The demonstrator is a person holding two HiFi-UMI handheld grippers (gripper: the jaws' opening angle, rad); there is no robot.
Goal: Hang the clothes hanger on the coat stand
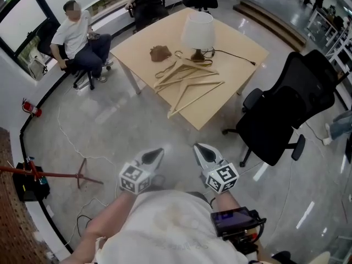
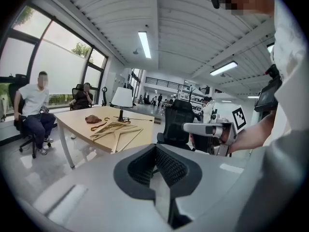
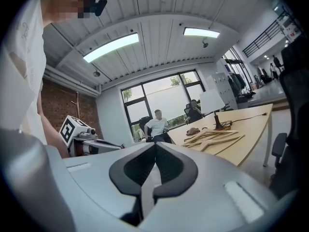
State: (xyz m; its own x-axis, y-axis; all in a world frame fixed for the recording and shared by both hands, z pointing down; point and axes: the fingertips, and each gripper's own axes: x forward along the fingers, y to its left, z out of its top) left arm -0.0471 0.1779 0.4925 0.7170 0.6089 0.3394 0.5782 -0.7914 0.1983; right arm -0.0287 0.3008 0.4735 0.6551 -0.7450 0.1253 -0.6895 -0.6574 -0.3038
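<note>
Several wooden clothes hangers (image 1: 187, 84) lie in a loose pile on the light wooden table (image 1: 220, 100), also seen as hangers (image 2: 116, 128) and hangers (image 3: 212, 137) in the two gripper views. The coat stand (image 1: 49, 175), a reddish pole with spread feet, stands on the floor at the far left; the right gripper view shows the coat stand (image 3: 77, 105) by the brick wall. My left gripper (image 1: 155, 154) and right gripper (image 1: 202, 150) are held close to my body, well short of the table. Both left gripper (image 2: 155, 149) and right gripper (image 3: 155, 145) are shut with nothing between the jaws.
A white-shaded lamp (image 1: 198, 32) and a brown cloth lump (image 1: 160, 53) sit on the table behind the hangers. A black office chair (image 1: 286, 109) stands right of the table. A person (image 1: 77, 37) sits at the back left. A black box (image 1: 30, 183) lies near the stand.
</note>
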